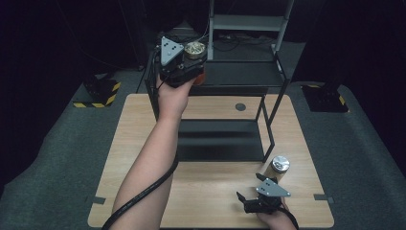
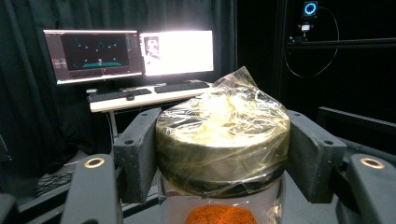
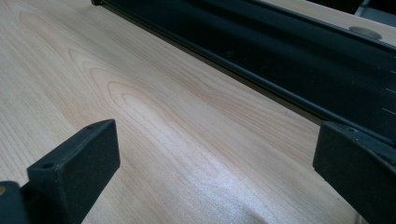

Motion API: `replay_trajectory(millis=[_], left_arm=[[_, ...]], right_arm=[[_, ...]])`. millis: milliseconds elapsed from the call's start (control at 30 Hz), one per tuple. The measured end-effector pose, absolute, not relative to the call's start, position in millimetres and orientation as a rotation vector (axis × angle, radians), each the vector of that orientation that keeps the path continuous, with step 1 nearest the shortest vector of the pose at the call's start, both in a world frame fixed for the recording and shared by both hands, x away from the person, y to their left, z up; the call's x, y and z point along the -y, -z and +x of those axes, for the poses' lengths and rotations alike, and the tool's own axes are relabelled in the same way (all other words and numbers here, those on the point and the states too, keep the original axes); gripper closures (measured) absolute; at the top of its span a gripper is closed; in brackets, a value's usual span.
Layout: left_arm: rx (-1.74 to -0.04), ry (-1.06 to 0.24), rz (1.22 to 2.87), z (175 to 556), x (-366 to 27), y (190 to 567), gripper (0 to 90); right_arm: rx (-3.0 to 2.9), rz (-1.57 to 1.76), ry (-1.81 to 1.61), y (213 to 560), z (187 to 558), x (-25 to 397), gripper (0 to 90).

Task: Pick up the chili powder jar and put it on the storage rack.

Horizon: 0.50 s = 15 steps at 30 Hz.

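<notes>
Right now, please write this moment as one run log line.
left gripper: shut on jar lid, jar raised by black rack | right gripper: open, low over table | second jar: on table

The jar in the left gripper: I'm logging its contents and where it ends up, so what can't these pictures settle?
- Jar contents: in the left gripper view the bottom edge cuts off the orange-brown fill, and crinkled plastic wrap hides the lid.
- Its body: in the high view the left gripper and the hand cover most of it.
- Whether it rests on the black shelf rack or hangs above it: cannot tell.
</notes>
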<state>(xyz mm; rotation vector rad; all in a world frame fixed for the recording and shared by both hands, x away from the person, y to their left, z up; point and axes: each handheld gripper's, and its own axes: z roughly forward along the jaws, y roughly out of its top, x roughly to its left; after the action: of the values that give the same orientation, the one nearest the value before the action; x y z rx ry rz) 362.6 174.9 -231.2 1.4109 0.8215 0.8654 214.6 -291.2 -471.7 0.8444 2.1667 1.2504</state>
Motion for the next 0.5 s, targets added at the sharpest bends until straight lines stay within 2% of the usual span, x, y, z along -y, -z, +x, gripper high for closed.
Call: replay_trajectory(millis=[133, 200, 267, 333, 367, 400, 467, 500], left_arm=[[-0.823, -0.866, 1.415, 362.5, -174.3, 229.8, 33.9], [-0.826, -0.869, 1.418, 362.3, -173.1, 229.3, 30.9], [-0.839, -0.887, 1.422, 360.8, -168.9, 228.3, 21.5], [-0.847, -0.891, 1.424, 359.6, -167.1, 227.8, 16.7], [-0.846, -0.894, 1.427, 358.8, -166.7, 227.6, 9.3], [-0.842, -0.899, 1.425, 357.2, -166.4, 228.1, 9.3], [-0.849, -0.896, 1.424, 355.2, -166.0, 227.5, 0.4], [-0.848, -0.883, 1.425, 354.8, -167.2, 227.0, 0.4]], right_arm=[[-2.165, 0.845, -1.253, 471.9, 214.7, 291.5, 0.0], [-2.166, 0.846, -1.253, 471.8, 214.8, 291.5, 0.0], [-2.168, 0.845, -1.252, 471.7, 214.9, 291.4, 0.0], [-2.169, 0.844, -1.252, 471.7, 215.0, 291.5, 0.0], [-2.170, 0.846, -1.253, 471.5, 215.3, 291.6, 0.0], [-2.170, 0.846, -1.253, 471.5, 215.3, 291.6, 0.0], [-2.170, 0.844, -1.251, 471.5, 215.1, 291.4, 0.0], [-2.170, 0.844, -1.251, 471.5, 215.1, 291.4, 0.0]])
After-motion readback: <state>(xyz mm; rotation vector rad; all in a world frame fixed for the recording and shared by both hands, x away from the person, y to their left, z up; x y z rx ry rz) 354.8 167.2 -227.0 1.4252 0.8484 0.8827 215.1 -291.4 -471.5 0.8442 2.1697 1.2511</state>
